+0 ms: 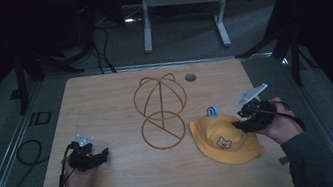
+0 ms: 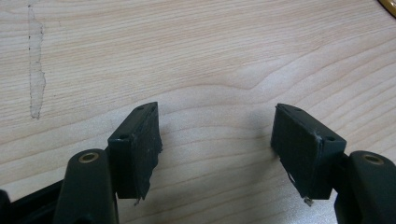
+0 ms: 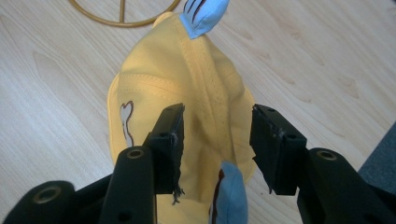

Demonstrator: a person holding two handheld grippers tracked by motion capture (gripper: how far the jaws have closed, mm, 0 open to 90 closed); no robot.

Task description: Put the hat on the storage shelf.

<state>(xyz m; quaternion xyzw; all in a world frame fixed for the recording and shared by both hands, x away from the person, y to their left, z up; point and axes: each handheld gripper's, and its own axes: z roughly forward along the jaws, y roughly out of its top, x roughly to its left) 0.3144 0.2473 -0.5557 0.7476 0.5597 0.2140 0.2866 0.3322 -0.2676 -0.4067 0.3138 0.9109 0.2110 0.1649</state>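
Your right gripper (image 3: 217, 140) sits over the yellow hat (image 3: 187, 93), jaws apart, nothing clamped; your left gripper (image 2: 217, 144) gapes over bare table (image 2: 187, 56).

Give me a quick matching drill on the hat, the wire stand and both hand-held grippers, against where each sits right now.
Things:
1. yellow hat
2. wire hat stand
3. left hand-held gripper
4. right hand-held gripper

Places or states:
A. jaws open over bare wood
B. lying flat at the table's middle
C. jaws open astride the hat's crown
D. on the table, on the right, toward the near edge

Pairs: 1-D, 2-B, 3-A, 4-C
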